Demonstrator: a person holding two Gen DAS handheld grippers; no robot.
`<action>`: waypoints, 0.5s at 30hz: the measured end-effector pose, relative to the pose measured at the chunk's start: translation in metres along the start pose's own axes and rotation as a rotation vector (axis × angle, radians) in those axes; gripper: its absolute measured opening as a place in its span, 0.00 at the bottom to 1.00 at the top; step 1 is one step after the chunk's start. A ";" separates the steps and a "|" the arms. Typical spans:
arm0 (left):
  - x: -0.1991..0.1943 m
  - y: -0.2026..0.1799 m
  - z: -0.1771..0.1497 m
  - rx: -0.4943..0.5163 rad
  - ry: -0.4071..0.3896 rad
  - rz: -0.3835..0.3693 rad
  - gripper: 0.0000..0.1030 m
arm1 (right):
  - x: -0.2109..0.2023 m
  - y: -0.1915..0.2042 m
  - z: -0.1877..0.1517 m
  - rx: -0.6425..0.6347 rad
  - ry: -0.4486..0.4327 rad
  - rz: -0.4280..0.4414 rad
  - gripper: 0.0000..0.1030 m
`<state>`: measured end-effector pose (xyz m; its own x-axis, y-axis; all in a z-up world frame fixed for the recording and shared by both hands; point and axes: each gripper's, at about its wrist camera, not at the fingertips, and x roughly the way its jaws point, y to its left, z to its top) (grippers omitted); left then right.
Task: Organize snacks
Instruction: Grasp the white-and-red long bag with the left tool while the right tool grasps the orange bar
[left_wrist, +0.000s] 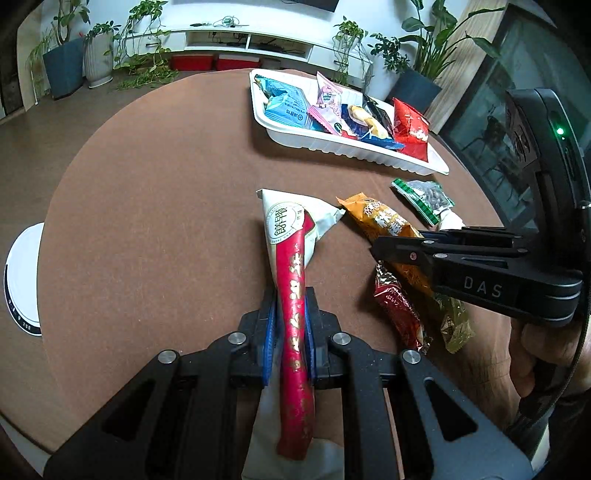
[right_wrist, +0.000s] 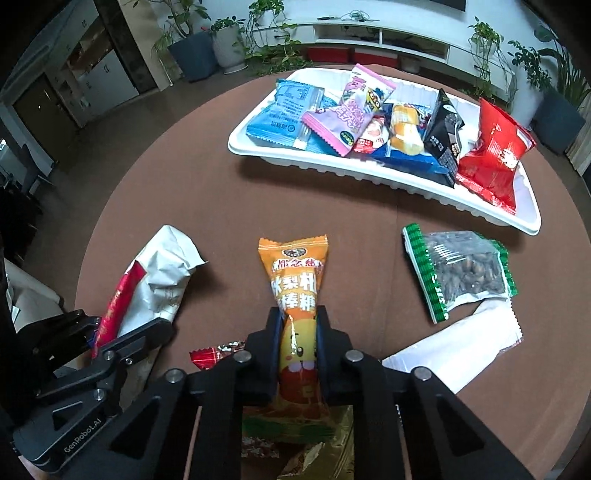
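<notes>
My left gripper (left_wrist: 290, 301) is shut on a white snack pack with a red band (left_wrist: 291, 266), which lies along the brown round table (left_wrist: 147, 206). My right gripper (right_wrist: 297, 314) is shut on an orange snack pack (right_wrist: 295, 280); the same orange snack pack (left_wrist: 384, 221) shows under the right gripper (left_wrist: 376, 251) in the left wrist view. The white pack with the red band (right_wrist: 155, 280) and the left gripper (right_wrist: 96, 334) sit at the left in the right wrist view. A white tray (right_wrist: 369, 171) at the back holds several snack packs.
A green-edged bag of dark nuts (right_wrist: 461, 273) and a plain white pack (right_wrist: 454, 354) lie right of the orange pack. A dark red pack (left_wrist: 399, 314) and a gold pack (left_wrist: 456, 325) lie beneath it. A person's hand (left_wrist: 535, 354) grips the right tool. Floor plants stand behind.
</notes>
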<state>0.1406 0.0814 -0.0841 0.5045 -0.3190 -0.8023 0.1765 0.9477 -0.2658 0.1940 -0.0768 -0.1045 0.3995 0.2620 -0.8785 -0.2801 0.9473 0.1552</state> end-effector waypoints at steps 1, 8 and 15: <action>0.000 0.000 0.000 -0.003 0.000 -0.002 0.11 | -0.002 -0.001 -0.003 0.008 -0.004 0.008 0.16; -0.005 0.009 0.001 -0.040 -0.017 -0.029 0.11 | -0.032 -0.015 -0.009 0.073 -0.096 0.086 0.16; -0.013 0.012 -0.001 -0.050 -0.036 -0.040 0.10 | -0.058 -0.031 -0.020 0.134 -0.151 0.163 0.16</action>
<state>0.1355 0.0968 -0.0777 0.5286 -0.3555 -0.7708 0.1547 0.9332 -0.3243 0.1620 -0.1253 -0.0674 0.4872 0.4284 -0.7610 -0.2375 0.9036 0.3566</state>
